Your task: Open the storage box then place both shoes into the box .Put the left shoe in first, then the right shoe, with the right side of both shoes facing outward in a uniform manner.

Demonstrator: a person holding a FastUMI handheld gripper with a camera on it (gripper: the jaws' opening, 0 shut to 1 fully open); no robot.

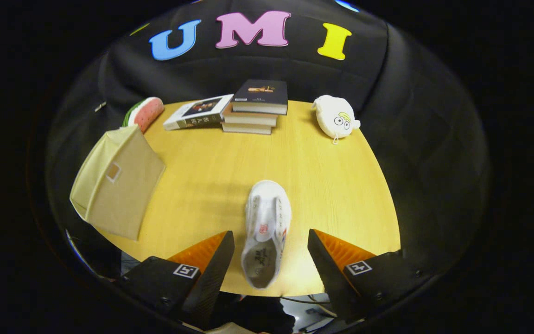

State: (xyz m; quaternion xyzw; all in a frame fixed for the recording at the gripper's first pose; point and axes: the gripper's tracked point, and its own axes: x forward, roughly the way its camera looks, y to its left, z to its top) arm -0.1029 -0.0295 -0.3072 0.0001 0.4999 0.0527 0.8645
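- The hand-held gripper [270,241] hangs above the near edge of a round, light wood-grain counter [332,185], its two fingers spread wide and grasping nothing.
- A white canvas slip-on shoe [266,229] lies on the counter between the fingers, touching neither; its toe points away and its opening faces up at the near end.
- A beige fabric storage box [118,185] with a small label window sits at the counter's left edge, well apart from the shoe, its lid closed.
- A watermelon-slice plush [145,112] lies just beyond the box.
- At the far edge stands a stack of dark-covered books [255,109], with a pale-covered book [197,112] leaning against its left side.
- A white round plush with cartoon eyes [336,117] rests to the right of the books.
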